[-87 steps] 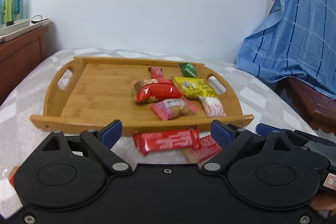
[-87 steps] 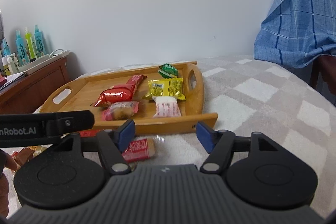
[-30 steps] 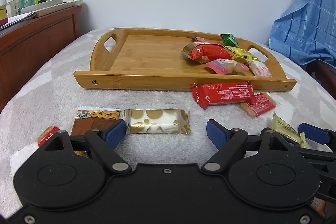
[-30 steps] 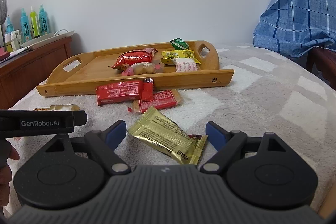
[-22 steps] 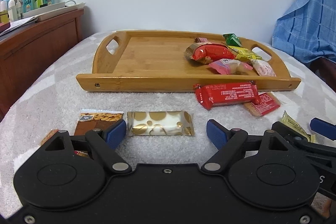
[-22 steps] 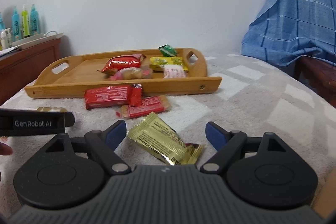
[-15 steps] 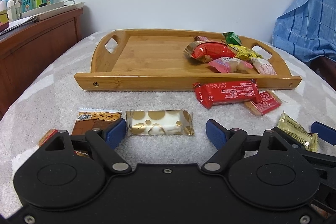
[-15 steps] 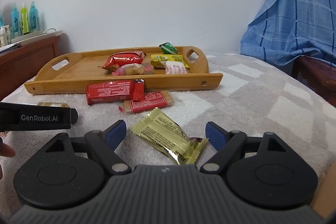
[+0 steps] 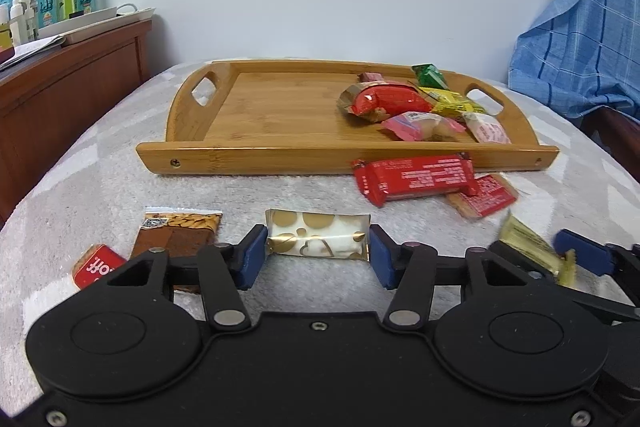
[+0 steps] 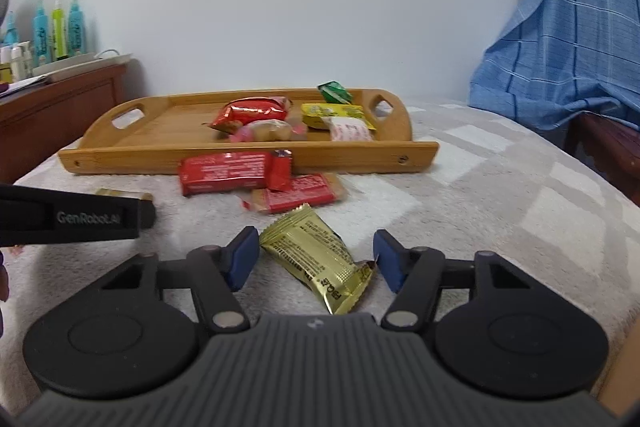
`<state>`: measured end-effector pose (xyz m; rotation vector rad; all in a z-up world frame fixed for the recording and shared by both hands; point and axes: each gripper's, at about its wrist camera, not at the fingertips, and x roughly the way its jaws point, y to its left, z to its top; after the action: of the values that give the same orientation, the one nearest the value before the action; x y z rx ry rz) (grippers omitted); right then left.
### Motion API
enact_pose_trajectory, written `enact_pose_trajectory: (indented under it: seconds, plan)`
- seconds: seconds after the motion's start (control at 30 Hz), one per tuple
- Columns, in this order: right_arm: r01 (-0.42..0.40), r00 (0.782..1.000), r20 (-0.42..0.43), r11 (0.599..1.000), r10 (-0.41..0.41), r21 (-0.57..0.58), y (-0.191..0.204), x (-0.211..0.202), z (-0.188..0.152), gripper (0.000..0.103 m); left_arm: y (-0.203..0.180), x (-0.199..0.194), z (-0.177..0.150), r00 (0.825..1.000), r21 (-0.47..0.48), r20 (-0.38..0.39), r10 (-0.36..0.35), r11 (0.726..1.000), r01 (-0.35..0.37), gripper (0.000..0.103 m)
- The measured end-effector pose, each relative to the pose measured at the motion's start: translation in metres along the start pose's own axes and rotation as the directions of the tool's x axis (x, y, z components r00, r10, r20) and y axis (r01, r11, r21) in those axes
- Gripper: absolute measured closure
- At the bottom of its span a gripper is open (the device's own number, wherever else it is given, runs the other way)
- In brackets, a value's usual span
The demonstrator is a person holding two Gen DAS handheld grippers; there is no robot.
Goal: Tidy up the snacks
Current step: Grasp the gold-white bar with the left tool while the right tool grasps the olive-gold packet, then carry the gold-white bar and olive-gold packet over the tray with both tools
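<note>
The left gripper (image 9: 316,257) jaws bracket the gold-dotted white snack (image 9: 318,240), touching its ends.

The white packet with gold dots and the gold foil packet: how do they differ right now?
The white packet with gold dots lies crosswise between the left gripper pads, which touch its ends; the gold foil packet lies diagonally inside the right gripper, with gaps to the pads. The first has hearts, the second printed text. Both rest on the grey blanket, outside the bamboo tray.
</note>
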<state>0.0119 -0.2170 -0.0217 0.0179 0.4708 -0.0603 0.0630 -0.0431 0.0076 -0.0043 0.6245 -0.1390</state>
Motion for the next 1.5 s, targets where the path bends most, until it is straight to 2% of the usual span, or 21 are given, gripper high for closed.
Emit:
enact_pose_trajectory:
  seconds: [0.03, 0.13, 0.23, 0.47, 0.5, 0.57, 0.67, 0.83, 1.0, 1.03, 1.07, 1.1, 1.13, 1.5]
  plan:
    - [-0.005, 1.000, 0.003, 1.000, 0.005, -0.003, 0.001, -0.001, 0.000, 0.043, -0.001, -0.001, 0.000, 1.000, -0.003, 0.000, -0.007, 1.000, 0.007, 0.052]
    - [-0.006, 1.000, 0.028, 1.000, 0.006, -0.027, 0.004, -0.004, 0.000, 0.072, -0.003, -0.004, 0.001, 1.000, -0.006, 0.004, -0.018, 1.000, 0.018, 0.052]
    - [-0.012, 0.999, 0.034, 0.999, 0.013, -0.045, 0.006, -0.005, 0.000, 0.072, -0.005, -0.007, 0.002, 1.000, 0.003, 0.014, -0.020, 1.000, 0.020, 0.052]
    - [-0.035, 0.999, 0.031, 0.999, 0.035, -0.002, -0.001, -0.007, 0.002, 0.074, -0.005, -0.011, 0.003, 1.000, 0.003, 0.016, -0.027, 1.000, 0.027, 0.052]
    - [-0.037, 0.999, 0.032, 0.999, 0.037, 0.001, -0.001, -0.007, 0.001, 0.073, -0.006, -0.012, 0.003, 0.999, 0.004, 0.016, -0.028, 1.000, 0.027, 0.052]
    - [-0.047, 0.998, 0.033, 0.999, 0.047, 0.003, -0.002, -0.008, 0.001, 0.053, -0.006, -0.013, 0.002, 0.999, 0.004, 0.018, -0.028, 1.000, 0.028, 0.052]
    - [-0.075, 0.997, 0.026, 0.997, 0.074, 0.022, -0.006, -0.007, 0.003, 0.033, -0.006, -0.015, 0.002, 0.999, 0.008, 0.019, -0.026, 1.000, 0.026, 0.052]
    - [-0.021, 1.000, -0.007, 0.997, 0.021, 0.069, -0.014, -0.001, 0.003, 0.022, -0.006, -0.016, 0.003, 1.000, 0.017, 0.020, -0.020, 1.000, 0.020, 0.052]
    - [-0.013, 1.000, -0.025, 0.992, 0.016, 0.122, -0.023, 0.002, 0.003, 0.022, -0.006, -0.017, 0.002, 1.000, 0.014, 0.017, -0.020, 1.000, 0.019, 0.052]
    - [-0.015, 0.999, -0.027, 0.993, 0.019, 0.119, -0.023, 0.003, 0.003, 0.031, -0.006, -0.017, 0.002, 1.000, 0.015, 0.015, -0.021, 1.000, 0.021, 0.052]
    - [-0.019, 0.999, -0.026, 0.993, 0.022, 0.115, -0.022, 0.002, 0.003, 0.046, -0.007, -0.017, 0.002, 1.000, 0.016, 0.013, -0.023, 1.000, 0.023, 0.052]
    - [-0.025, 0.999, -0.020, 0.993, 0.027, 0.112, -0.021, 0.001, 0.003, 0.056, -0.007, -0.016, 0.002, 1.000, 0.016, 0.010, -0.026, 1.000, 0.026, 0.052]
    - [-0.035, 0.999, -0.012, 0.994, 0.037, 0.108, -0.020, 0.000, 0.003, 0.074, -0.008, -0.016, 0.002, 1.000, 0.018, 0.005, -0.029, 0.999, 0.029, 0.052]
    - [-0.047, 0.999, 0.019, 0.993, 0.045, 0.111, -0.019, -0.005, 0.004, 0.074, -0.012, -0.019, 0.005, 0.999, 0.032, 0.013, -0.048, 0.998, 0.048, 0.052]
